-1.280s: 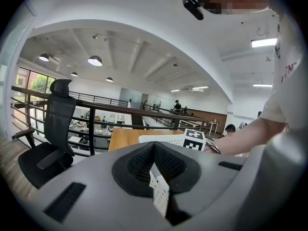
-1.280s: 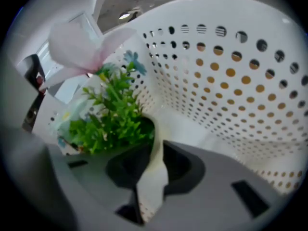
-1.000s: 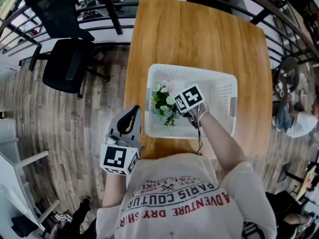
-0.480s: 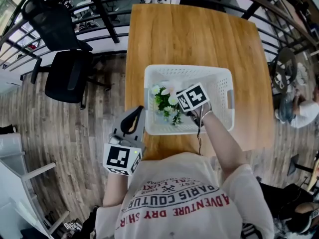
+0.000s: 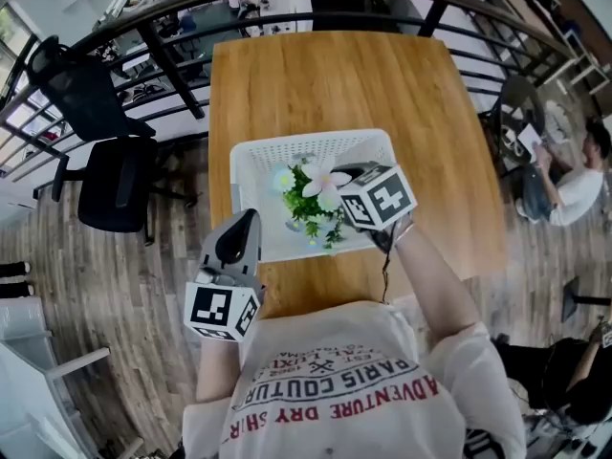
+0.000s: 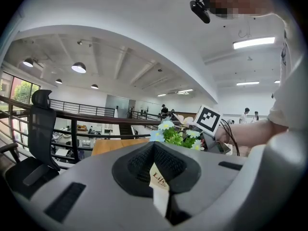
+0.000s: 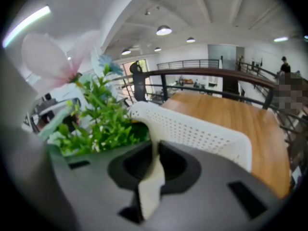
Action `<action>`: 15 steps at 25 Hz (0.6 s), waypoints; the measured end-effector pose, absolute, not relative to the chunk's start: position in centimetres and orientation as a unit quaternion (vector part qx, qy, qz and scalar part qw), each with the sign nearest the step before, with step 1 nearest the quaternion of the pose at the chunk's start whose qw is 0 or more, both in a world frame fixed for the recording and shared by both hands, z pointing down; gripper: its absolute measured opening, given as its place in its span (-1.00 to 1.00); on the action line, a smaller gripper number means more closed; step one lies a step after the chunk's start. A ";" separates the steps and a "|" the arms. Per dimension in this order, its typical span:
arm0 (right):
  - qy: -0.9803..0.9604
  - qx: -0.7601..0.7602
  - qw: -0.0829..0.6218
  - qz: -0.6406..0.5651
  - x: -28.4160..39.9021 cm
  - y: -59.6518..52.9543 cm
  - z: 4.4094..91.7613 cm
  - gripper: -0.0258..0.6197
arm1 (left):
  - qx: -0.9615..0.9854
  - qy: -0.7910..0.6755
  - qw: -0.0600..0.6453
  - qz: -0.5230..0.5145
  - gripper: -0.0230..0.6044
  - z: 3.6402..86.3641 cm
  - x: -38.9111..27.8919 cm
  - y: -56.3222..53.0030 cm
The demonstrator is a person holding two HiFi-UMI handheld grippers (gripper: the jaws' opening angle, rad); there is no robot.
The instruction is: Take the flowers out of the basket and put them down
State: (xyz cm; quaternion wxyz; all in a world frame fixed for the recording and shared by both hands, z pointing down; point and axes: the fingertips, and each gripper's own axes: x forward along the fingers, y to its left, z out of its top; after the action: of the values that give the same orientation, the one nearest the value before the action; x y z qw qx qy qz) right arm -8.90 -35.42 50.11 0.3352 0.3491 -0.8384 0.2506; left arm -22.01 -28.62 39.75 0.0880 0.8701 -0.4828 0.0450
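Note:
A white perforated basket [image 5: 251, 157] stands on the wooden table [image 5: 335, 75]. My right gripper [image 5: 342, 182] is shut on the bunch of artificial flowers [image 5: 311, 199], green leaves with white, blue and pink blooms, and holds it above the basket's near half. In the right gripper view the flowers [image 7: 96, 124] fill the left side beside the shut jaws [image 7: 151, 177], with the basket rim [image 7: 192, 131] just beyond. My left gripper [image 5: 244, 223] hangs shut at the table's near edge, left of the basket, holding nothing. From the left gripper view [image 6: 156, 177] the flowers [image 6: 178, 134] show ahead.
Two black office chairs [image 5: 115, 185] stand on the floor left of the table. A dark curved railing [image 5: 287, 8] runs behind the table's far end. A person [image 5: 574, 185] sits at the far right. The table's far half [image 7: 236, 114] is bare wood.
The right gripper has risen with the flowers, which now sit higher above the basket floor. The left gripper has stayed by the table's near edge.

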 end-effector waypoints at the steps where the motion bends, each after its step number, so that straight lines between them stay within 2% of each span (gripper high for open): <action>1: -0.843 0.350 0.326 0.245 -7.9 -35.3 49.1 -0.72 | 0.871 -0.482 0.085 0.041 -0.85 39.4 -20.8 -28.7; 9: -0.870 0.361 0.268 0.202 2.7 -34.7 41.8 -0.72 | 0.880 -0.470 0.067 0.021 -0.85 37.1 -9.0 -28.3; 15: -0.870 0.390 0.244 0.180 10.9 -34.6 40.0 -0.72 | 0.885 -0.460 0.069 0.017 -0.85 36.7 -1.9 -27.6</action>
State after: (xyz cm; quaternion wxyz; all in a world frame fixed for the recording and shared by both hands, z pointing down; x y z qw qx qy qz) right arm 10.95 -34.64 40.05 0.2437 0.3899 -0.8695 0.1804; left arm -1.90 -27.57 36.71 0.0686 0.8850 -0.4602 0.0171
